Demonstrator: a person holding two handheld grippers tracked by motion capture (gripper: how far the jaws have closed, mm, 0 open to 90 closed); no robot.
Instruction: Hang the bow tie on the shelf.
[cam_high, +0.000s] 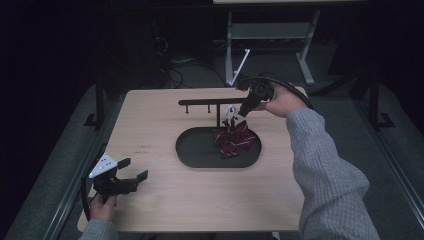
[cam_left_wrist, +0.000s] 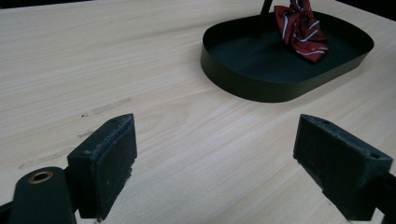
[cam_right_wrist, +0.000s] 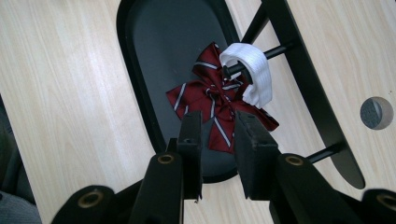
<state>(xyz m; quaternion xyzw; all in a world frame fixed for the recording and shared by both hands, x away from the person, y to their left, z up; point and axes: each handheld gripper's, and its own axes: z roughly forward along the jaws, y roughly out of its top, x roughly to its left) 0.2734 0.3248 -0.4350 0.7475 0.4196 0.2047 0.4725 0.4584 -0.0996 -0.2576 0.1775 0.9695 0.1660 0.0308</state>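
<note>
the striped red bow tie (cam_right_wrist: 215, 108) hangs by its white loop (cam_right_wrist: 250, 77) on a peg of the black rack (cam_right_wrist: 306, 74), over the oval tray (cam_high: 192, 150); right tongs (cam_right_wrist: 218, 128) narrowly parted astride its lower wing, apparently letting go, should back straight off; left tongs (cam_left_wrist: 215, 158) wide, empty, near the tray.

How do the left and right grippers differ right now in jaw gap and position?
The left gripper has its jaws spread wide with bare table between them; the right gripper has its jaws close together, with a narrow gap. The left gripper sits low at the near corner, apart from the tray; the right gripper is above the tray, at the red striped bow whose white hook hangs on a peg. Both have black jaws.
</note>
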